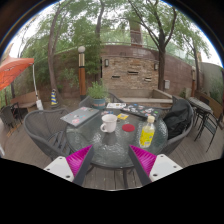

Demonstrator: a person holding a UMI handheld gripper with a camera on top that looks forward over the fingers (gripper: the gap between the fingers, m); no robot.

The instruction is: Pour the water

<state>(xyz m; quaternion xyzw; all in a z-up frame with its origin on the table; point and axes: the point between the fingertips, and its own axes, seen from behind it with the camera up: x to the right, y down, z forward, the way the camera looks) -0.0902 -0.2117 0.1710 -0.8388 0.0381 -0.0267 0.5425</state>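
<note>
A clear bottle with yellow liquid and a yellow cap (148, 130) stands on the round glass table (100, 146), beyond my right finger. A white cup (108, 123) stands near the table's middle, beyond the gap between the fingers. A small red thing (128, 127) lies between cup and bottle. My gripper (112, 160) is open, well short of both, over the table's near edge. Its pink pads (80, 158) spread wide with nothing between them.
Dark wicker chairs (45, 128) ring the table. A laptop (80, 116) and books or papers (128, 106) lie on the far side of the table. A stone wall (135, 72), trees and an orange umbrella (14, 70) stand behind. Wooden decking lies below.
</note>
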